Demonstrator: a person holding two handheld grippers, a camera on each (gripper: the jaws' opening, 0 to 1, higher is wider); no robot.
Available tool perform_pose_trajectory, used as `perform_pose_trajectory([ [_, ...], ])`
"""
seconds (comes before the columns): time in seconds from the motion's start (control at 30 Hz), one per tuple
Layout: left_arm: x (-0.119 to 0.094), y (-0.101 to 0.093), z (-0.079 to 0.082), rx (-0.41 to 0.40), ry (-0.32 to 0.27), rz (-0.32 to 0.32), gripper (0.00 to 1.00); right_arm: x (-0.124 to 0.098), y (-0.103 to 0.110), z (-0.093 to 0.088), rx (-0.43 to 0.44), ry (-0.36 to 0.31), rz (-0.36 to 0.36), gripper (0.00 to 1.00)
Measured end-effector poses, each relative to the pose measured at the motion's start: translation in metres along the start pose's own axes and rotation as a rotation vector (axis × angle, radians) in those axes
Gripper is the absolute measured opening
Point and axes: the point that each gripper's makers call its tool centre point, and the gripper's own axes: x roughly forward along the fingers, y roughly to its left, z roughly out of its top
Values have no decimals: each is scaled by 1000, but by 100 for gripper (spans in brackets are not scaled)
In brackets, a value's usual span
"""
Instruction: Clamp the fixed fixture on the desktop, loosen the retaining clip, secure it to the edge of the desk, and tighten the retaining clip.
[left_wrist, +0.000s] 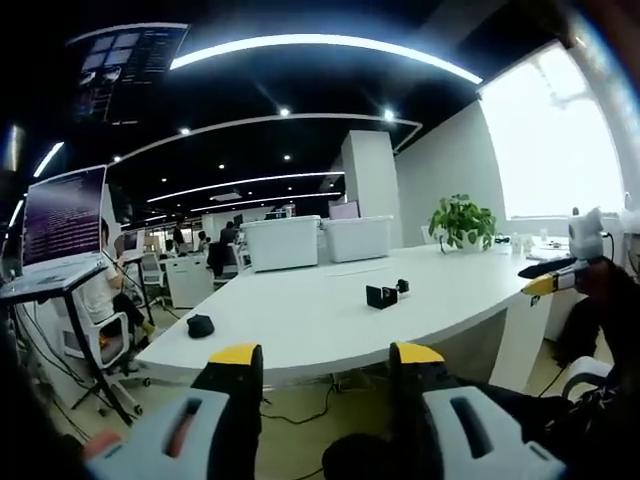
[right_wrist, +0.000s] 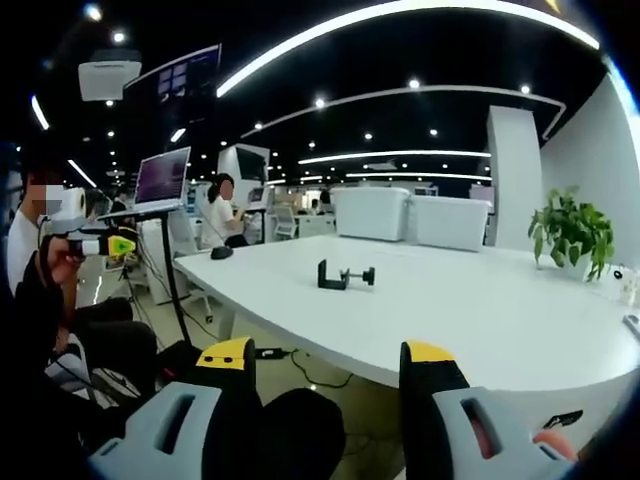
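Observation:
The black clamp fixture (left_wrist: 384, 294) (right_wrist: 345, 275) stands out on the white desk (left_wrist: 300, 330) (right_wrist: 480, 320), a good way back from the near edge. My left gripper (left_wrist: 325, 358) is open, its yellow-tipped jaws wide apart with nothing between them, held short of the desk. My right gripper (right_wrist: 327, 358) is likewise open and empty, also in front of the desk edge. The right gripper (left_wrist: 556, 277) reaches into the left gripper view from the right. In the right gripper view, a hand holds the left gripper (right_wrist: 98, 243) at the left.
A black mouse (left_wrist: 200, 325) (right_wrist: 221, 253) lies near the desk's end. Two white bins (left_wrist: 283, 242) (right_wrist: 370, 212) and a potted plant (left_wrist: 462, 220) (right_wrist: 572, 235) stand at the back. A laptop on a stand (left_wrist: 62, 215) (right_wrist: 162, 178) is beside the desk, with seated people beyond.

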Motion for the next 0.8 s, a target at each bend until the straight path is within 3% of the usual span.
perform_pose_trajectory([
  [0.2, 40, -26, -13, -16, 26, -87, 50, 4, -3, -4, 9, 10, -9, 55],
  [0.5, 88, -44, -17, -12, 26, -139, 50, 21, -16, -8, 20, 21, -16, 53],
  [0.8, 151, -58, -27, 4, 29, -150, 51, 66, -34, 4, 8, 9, -17, 53],
])
